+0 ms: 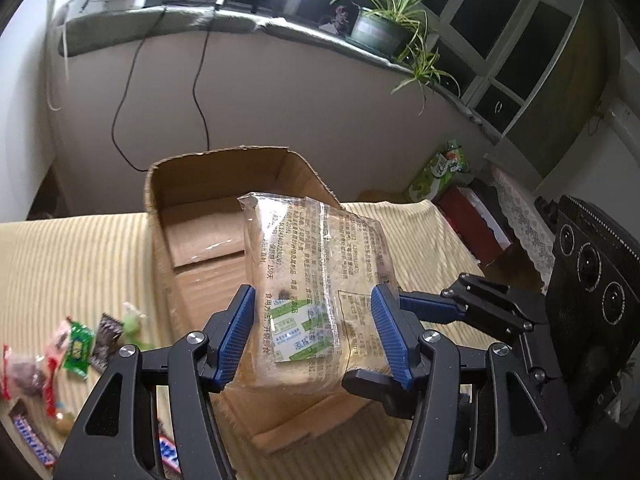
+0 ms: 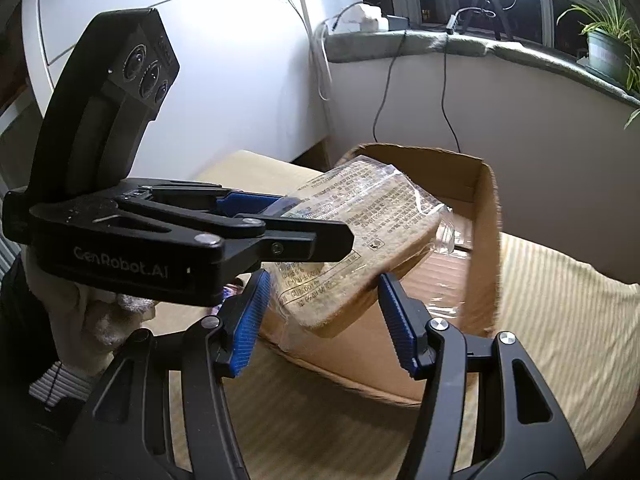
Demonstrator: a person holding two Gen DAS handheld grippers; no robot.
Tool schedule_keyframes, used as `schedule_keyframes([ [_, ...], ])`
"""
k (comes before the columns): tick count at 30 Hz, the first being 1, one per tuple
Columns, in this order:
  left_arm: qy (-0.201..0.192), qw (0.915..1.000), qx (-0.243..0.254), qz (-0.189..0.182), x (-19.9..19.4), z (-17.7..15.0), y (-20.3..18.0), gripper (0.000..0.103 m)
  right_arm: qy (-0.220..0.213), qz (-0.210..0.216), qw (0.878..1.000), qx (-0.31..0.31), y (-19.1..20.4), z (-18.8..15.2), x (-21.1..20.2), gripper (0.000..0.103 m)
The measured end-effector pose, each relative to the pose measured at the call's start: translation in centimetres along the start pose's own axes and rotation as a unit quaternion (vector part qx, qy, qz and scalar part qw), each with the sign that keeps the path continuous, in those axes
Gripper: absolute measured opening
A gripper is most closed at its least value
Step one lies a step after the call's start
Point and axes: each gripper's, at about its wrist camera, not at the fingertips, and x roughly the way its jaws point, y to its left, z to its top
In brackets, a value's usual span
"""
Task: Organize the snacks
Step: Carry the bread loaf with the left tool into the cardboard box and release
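My left gripper (image 1: pixel 314 334) is shut on a clear-wrapped bread pack (image 1: pixel 320 280) and holds it tilted over the open cardboard box (image 1: pixel 192 184). In the right wrist view the bread pack (image 2: pixel 360 232) hangs above the box (image 2: pixel 484 248), held by the left gripper (image 2: pixel 288 216) coming in from the left. My right gripper (image 2: pixel 322 316) is open and empty, just below and in front of the pack. The right gripper also shows at the right of the left wrist view (image 1: pixel 452 304).
The box stands on a striped yellow cloth (image 1: pixel 72 264). Several small snack packets (image 1: pixel 76 348) and candy bars (image 1: pixel 32 436) lie at the left. A green bag (image 1: pixel 440 172) and a red box (image 1: pixel 476 220) are at the far right. A windowsill with a potted plant (image 1: pixel 380 28) is behind.
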Motion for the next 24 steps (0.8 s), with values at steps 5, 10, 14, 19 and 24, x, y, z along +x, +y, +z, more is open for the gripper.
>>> schedule_keyframes([
  [5,0.015,0.9999,0.0,0.003,1.6,0.1,-0.2,0.058,0.019,0.006,1.0,-0.013,-2.1,-0.2,0.9,0.059],
  [10,0.031,0.9995,0.003,0.004,2.5,-0.3,-0.2,0.057,0.035,-0.008,0.999,-0.036,-2.9,-0.6,1.8,0.059],
  [14,0.035,0.9994,0.009,-0.003,2.8,-0.3,-0.7,0.057,0.036,-0.022,0.998,-0.038,-3.3,-0.6,1.8,0.059],
  [19,0.021,0.9994,0.021,0.017,1.8,0.0,-1.1,0.057,0.038,-0.034,0.997,-0.053,-2.6,-1.1,1.7,0.059],
  [24,0.005,0.9993,0.026,0.025,-0.1,-0.1,-0.9,0.057,0.036,-0.043,0.997,-0.057,-2.1,-1.4,1.2,0.059],
])
